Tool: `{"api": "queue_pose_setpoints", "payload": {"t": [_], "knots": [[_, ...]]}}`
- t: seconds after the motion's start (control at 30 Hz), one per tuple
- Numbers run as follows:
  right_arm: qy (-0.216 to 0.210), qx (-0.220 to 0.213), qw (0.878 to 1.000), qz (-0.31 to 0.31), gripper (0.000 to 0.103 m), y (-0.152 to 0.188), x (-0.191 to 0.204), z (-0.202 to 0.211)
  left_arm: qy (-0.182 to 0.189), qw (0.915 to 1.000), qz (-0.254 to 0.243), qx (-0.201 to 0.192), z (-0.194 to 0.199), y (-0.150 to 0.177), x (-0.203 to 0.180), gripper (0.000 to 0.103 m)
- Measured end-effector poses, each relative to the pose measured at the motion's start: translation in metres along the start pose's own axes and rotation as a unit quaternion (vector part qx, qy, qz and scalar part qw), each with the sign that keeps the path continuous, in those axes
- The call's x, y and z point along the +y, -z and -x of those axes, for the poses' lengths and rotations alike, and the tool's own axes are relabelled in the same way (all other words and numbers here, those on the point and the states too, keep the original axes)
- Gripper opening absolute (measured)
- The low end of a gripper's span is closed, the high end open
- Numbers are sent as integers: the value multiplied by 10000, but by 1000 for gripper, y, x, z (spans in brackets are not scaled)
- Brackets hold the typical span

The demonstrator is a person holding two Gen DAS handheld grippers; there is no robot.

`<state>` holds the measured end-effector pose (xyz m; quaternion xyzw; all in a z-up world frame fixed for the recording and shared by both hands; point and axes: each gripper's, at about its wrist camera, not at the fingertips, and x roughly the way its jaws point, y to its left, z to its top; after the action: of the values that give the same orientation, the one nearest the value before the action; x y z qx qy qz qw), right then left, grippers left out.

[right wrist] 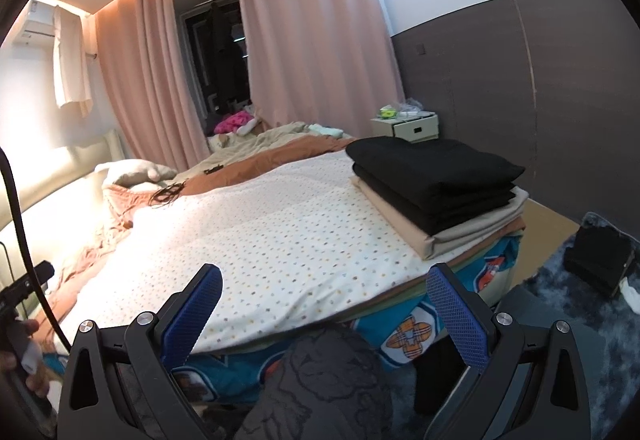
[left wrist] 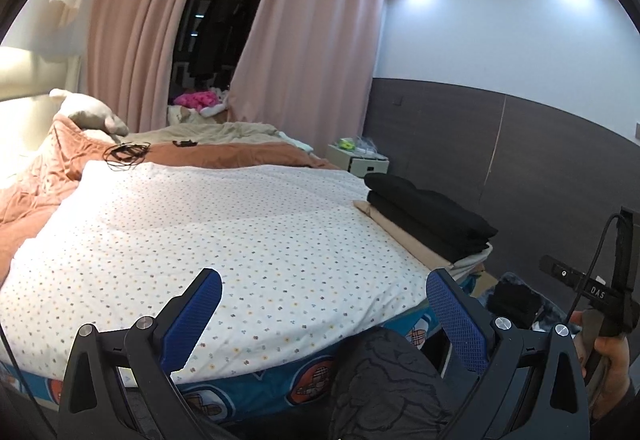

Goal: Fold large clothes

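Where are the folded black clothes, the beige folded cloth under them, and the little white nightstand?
folded black clothes (right wrist: 436, 164), right wrist view, top surface
beige folded cloth (right wrist: 404, 230), right wrist view, near edge
white nightstand (right wrist: 416, 128), right wrist view, drawer front

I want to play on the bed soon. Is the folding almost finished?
Some looks done: a stack of folded black and beige clothes sits at the bed's right corner. Nothing is in hand: the left gripper and right gripper are both open and empty, held near the bed's edge. The dotted sheet lies spread flat, with no unfolded clothes on it. Whether more waits out of view, I can't tell.
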<state>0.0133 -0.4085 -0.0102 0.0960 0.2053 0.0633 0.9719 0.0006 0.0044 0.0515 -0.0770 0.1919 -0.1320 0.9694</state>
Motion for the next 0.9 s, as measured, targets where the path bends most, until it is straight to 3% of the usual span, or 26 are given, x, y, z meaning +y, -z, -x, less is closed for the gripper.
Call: {"api": "queue_pose_setpoints", "payload": {"t": [0.9], "knots": [[3,115,9999,-102,103,6,6,-7,-156,9997,-155,93,2,6,-10,102]]}}
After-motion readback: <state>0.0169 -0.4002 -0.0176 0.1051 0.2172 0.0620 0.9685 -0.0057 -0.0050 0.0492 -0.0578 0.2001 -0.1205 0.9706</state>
